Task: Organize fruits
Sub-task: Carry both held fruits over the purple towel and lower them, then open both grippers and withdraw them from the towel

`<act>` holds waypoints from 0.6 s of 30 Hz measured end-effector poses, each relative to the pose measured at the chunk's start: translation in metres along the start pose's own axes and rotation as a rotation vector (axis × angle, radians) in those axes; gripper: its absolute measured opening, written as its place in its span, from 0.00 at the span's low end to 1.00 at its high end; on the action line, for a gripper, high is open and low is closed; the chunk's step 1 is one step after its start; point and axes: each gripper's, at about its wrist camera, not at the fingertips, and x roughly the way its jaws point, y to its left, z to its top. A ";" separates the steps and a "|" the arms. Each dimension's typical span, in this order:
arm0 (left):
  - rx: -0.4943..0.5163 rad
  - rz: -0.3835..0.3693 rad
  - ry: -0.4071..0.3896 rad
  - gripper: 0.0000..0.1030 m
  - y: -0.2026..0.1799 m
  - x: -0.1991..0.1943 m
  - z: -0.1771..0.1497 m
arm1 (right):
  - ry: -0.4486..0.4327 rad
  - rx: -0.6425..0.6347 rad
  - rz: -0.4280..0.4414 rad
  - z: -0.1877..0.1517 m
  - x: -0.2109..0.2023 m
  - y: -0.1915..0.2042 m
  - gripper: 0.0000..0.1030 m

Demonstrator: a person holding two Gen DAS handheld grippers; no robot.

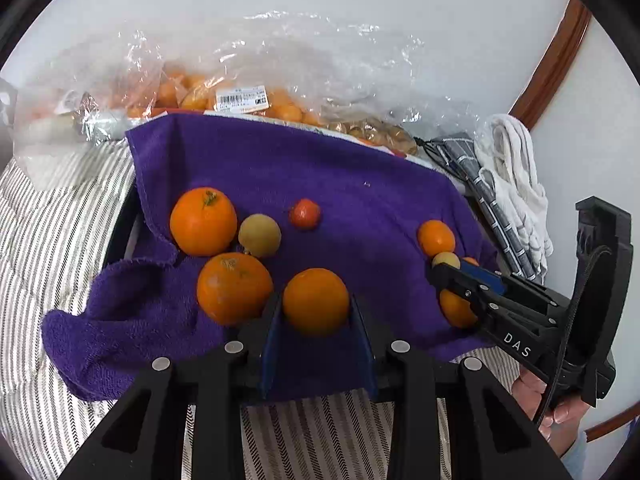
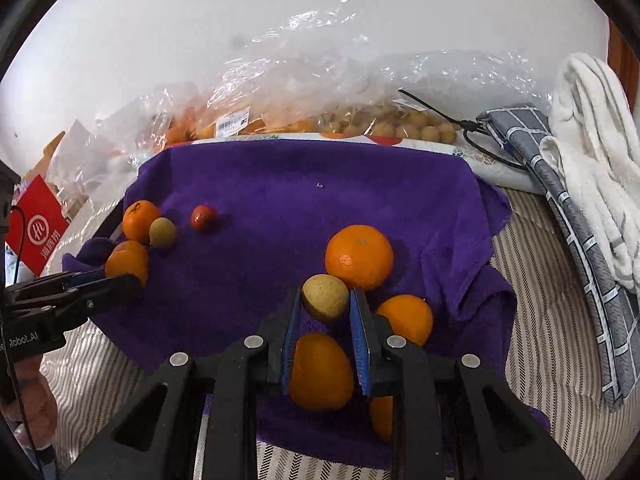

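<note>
Both tongs grip fruit over the purple terry towel (image 1: 320, 168)

The left tongs (image 1: 316, 320) clamp a round orange (image 1: 316, 302) at the towel's near edge; the right tongs (image 2: 325, 308) pinch a small yellow-green fruit (image 2: 325, 297) near its right side. Judged mid-sorting: next, carry each to its like pile on the towel and release gently to prevent rolling.

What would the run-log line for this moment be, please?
left gripper: shut on orange | right gripper: shut on small yellow-brown fruit | surface: purple towel
</note>
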 end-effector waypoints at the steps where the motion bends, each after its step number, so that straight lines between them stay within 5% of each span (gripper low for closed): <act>1: 0.010 0.009 -0.002 0.30 -0.002 0.000 -0.001 | -0.001 -0.005 0.002 -0.001 0.000 0.001 0.24; 16: 0.047 0.064 -0.001 0.31 -0.007 -0.004 -0.004 | -0.022 0.036 0.027 -0.006 -0.012 -0.001 0.41; 18: 0.062 0.076 -0.024 0.38 -0.010 -0.011 -0.004 | -0.036 0.045 0.030 -0.005 -0.019 0.000 0.43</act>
